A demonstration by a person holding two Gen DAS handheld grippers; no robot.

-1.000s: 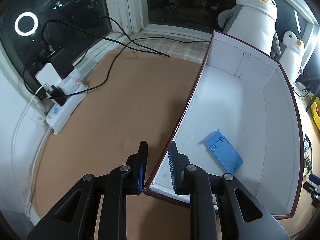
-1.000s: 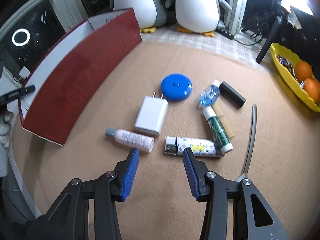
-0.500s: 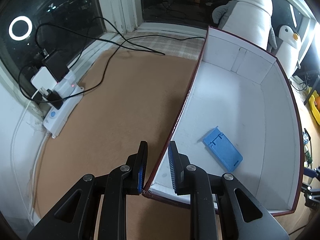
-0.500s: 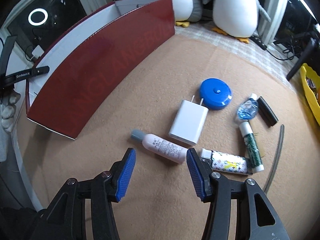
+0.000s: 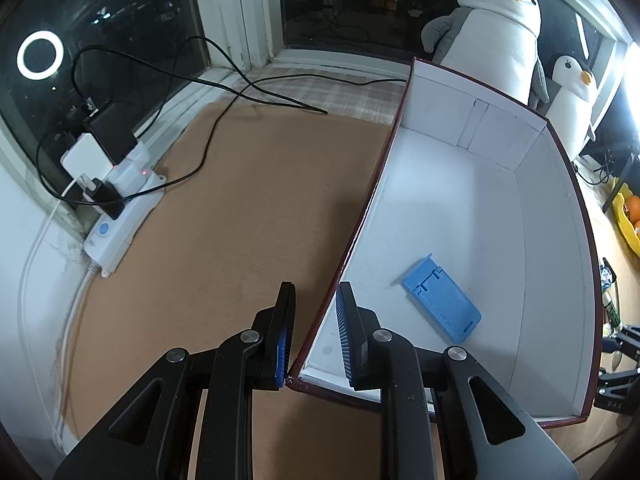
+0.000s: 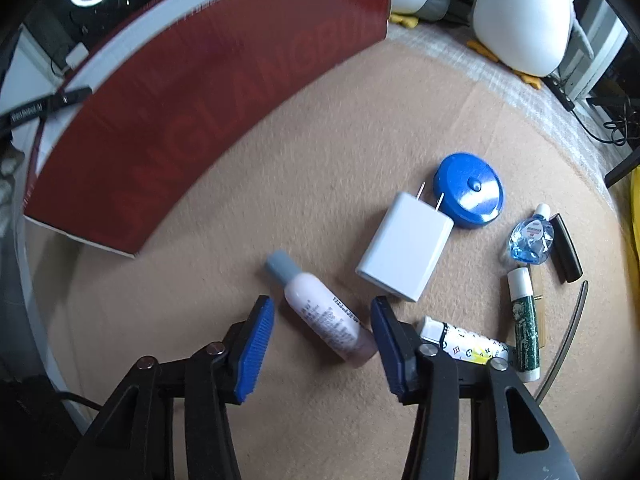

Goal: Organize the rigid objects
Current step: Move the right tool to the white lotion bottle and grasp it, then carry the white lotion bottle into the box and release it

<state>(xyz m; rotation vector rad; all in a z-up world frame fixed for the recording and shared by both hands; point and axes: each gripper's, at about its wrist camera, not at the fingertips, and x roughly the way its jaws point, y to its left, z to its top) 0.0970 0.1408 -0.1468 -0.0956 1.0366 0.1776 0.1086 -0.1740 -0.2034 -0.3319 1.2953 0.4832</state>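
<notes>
Pink plastic bottle point(image 6: 326, 312) lies just left of the white charger point(image 6: 404, 248) – light, stiff, likely slippery; grip mid-body. Right gripper point(image 6: 320, 328) straddles it, jaws closing, pads not yet touching. Left gripper point(image 5: 314, 334) is clamped on the red box point(image 5: 520, 216) wall – steadying it.

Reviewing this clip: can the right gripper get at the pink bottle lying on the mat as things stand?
Probably yes. The pink bottle already lies between the closing right gripper pads, not yet pinched; the white charger sits apart, so nothing blocks it.
</notes>
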